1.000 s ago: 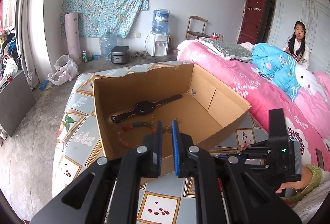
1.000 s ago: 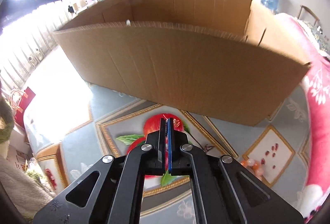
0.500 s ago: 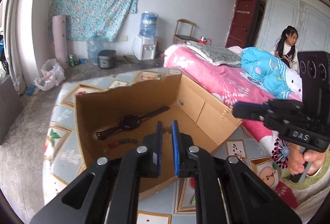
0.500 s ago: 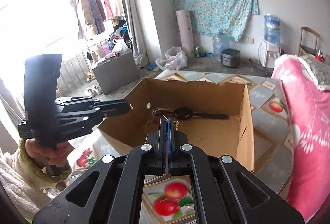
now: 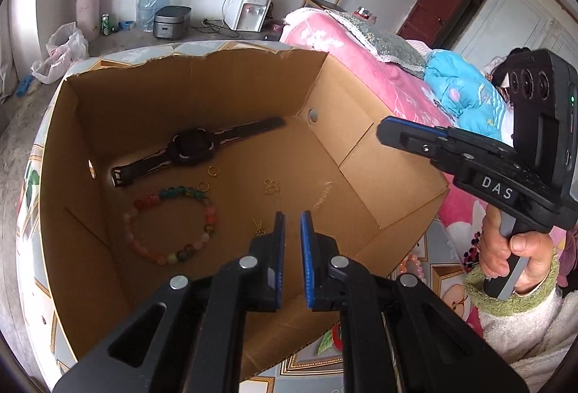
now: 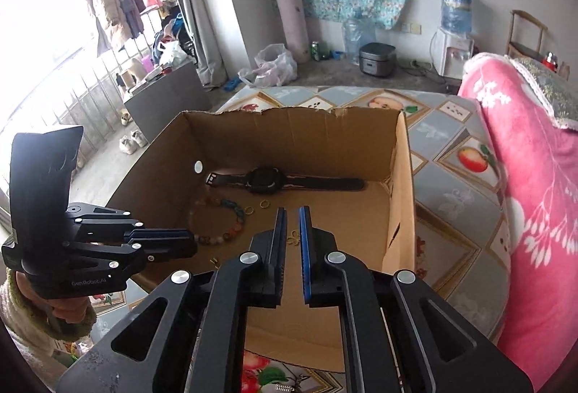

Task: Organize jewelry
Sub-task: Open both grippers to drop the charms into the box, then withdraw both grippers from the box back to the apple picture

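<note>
**Two handheld grippers poised over a cardboard box of jewelry**

An open cardboard box (image 5: 361, 154) sits on a table covered with a fruit-patterned cloth (image 6: 451, 147), beside a bed with a pink floral blanket (image 6: 534, 176). On the box floor lies a black wristwatch (image 5: 191, 150), stretched out flat near the far wall. In front of it rests a bracelet of multicoloured beads (image 5: 169, 226), laid in a loose ring. Two small gold rings (image 5: 214, 171) lie between the watch and the bracelet, and a small gold trinket (image 5: 270, 186) lies further right, apart from them.

The left gripper (image 5: 292, 223) hangs above the near edge of the box, its blue-padded jaws a narrow gap apart with nothing between them. The right gripper (image 6: 292, 217), gripped by a hand (image 5: 513, 248) in a fuzzy cream sleeve, points down into the box. Its jaws have just been opening and stand slightly apart, empty.
</note>
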A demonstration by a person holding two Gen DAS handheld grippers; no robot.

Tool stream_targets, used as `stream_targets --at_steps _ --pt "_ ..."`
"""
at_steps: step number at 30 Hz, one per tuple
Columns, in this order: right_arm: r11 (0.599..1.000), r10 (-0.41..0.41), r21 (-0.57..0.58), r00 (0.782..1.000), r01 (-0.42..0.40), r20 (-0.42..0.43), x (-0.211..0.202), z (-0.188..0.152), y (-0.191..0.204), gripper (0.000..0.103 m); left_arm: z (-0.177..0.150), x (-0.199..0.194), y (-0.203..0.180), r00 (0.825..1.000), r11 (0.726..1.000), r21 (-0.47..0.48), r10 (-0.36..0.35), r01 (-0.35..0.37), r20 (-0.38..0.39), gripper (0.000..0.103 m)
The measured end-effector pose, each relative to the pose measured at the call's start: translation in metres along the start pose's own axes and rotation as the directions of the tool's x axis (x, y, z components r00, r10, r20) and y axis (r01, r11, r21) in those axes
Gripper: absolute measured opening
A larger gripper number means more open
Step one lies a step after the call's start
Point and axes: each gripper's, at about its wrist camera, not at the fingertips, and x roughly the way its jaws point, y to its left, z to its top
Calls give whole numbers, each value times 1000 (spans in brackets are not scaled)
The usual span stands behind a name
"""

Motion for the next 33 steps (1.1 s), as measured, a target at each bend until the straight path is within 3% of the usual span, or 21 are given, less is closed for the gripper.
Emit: stream_targets --at_steps 5,10,20,25,27,33 --pt "1000 -24 13 999 23 37 -12 -1 -7 13 -2 -16 3 999 1000 -21 -10 11 39 9" --pt "999 -43 16 994 42 102 -37 -1 -7 27 -5 -38 4 996 1000 -26 11 -9 87 9" --pt "998 -60 46 982 53 180 -84 -15 -5 45 -26 -83 6 985 999 -45 24 -17 168 16" --pt "996 -66 72 975 52 211 -106 -28 -8 55 -44 -103 -8 977 1000 9 26 -29 213 32" --pt "995 -68 85 973 51 219 -115 -37 -11 55 -53 -107 -15 975 999 31 32 -40 220 46" --pt "983 -86 172 983 57 163 -121 -73 -28 56 -85 -106 -37 986 993 111 14 -33 168 69"
